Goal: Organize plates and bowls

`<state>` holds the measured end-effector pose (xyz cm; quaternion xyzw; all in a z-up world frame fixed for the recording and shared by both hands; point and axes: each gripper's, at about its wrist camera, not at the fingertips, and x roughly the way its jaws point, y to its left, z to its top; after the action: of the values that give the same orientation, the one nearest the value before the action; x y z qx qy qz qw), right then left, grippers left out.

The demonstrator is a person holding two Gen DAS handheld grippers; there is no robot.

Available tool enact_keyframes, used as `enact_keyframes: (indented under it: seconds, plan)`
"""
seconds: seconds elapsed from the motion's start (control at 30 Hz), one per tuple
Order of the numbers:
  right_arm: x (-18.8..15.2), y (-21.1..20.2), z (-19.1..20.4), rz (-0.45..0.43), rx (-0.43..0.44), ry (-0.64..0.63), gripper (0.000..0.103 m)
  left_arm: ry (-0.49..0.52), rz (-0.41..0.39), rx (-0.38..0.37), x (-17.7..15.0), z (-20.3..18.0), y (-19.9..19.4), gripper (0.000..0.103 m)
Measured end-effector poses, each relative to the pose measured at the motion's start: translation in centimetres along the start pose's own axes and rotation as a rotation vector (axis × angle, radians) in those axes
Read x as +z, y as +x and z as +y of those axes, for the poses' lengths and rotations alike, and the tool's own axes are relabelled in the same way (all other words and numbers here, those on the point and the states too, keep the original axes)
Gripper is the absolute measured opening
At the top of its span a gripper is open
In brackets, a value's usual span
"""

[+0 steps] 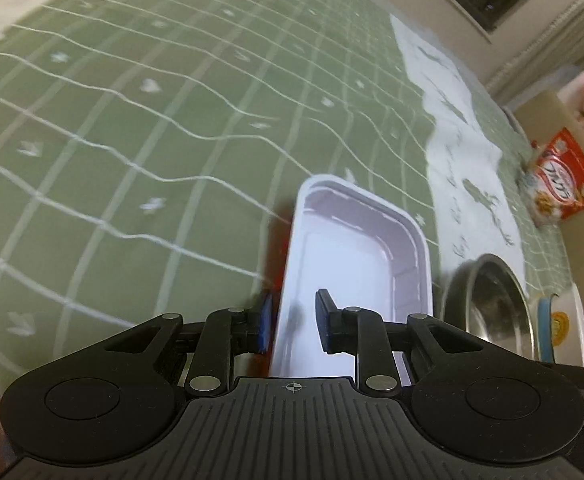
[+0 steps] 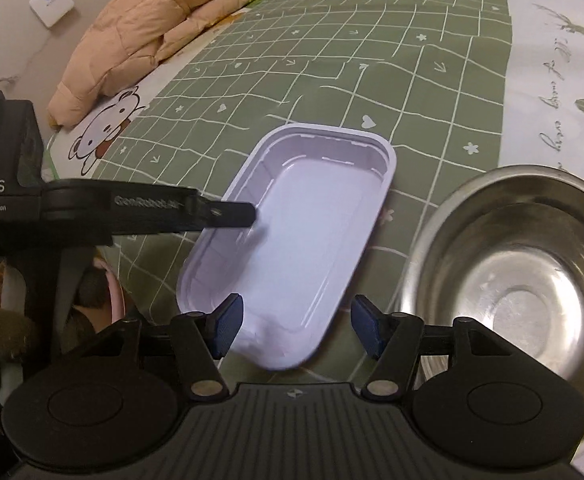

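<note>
Green grid-patterned bedding (image 2: 292,60) lay soft under the pale lilac rectangular plastic tray (image 2: 292,240). Your left gripper (image 1: 294,318) straddled its wall, pads apart; your right gripper (image 2: 294,326) gaped unclamped. Steel round bowl (image 2: 520,280) at three o'clock: the tray could tip into it.

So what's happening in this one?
A person is sorting dishes on a green checked bedspread with a claw in each hand. The left claw straddles the side rim of a white rectangular tray, one pad inside and one outside, not visibly pinching it. The right claw hangs open over the tray's near end. A steel bowl sits just beside the tray, untouched.
</note>
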<state>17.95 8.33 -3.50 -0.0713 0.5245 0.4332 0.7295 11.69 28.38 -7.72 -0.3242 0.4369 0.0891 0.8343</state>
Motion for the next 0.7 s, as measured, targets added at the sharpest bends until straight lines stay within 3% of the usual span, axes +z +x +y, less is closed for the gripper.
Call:
enact_keyframes:
  seconds: [0.2, 0.43, 0.6, 0.7]
  plan:
    - [1.8, -0.1, 0.5, -0.089, -0.076, -0.040, 0.060, 0.040, -0.030, 0.017, 2.0, -1.4, 1.5, 0.026]
    - [1.6, -0.6, -1.0, -0.117, -0.082, -0.012, 0.057, 0.068, -0.047, 0.049, 2.4, -2.3, 1.5, 0.026]
    - [0.3, -4.6, -2.0, -0.238, -0.122, -0.018, 0.057, 0.070, -0.152, 0.073, 2.5, -3.3, -1.3, 0.026]
    - [-1.3, -8.1, -3.5, -0.308, -0.180, 0.012, 0.058, 0.114, -0.170, -0.018, 2.5, -5.3, -2.4, 0.026]
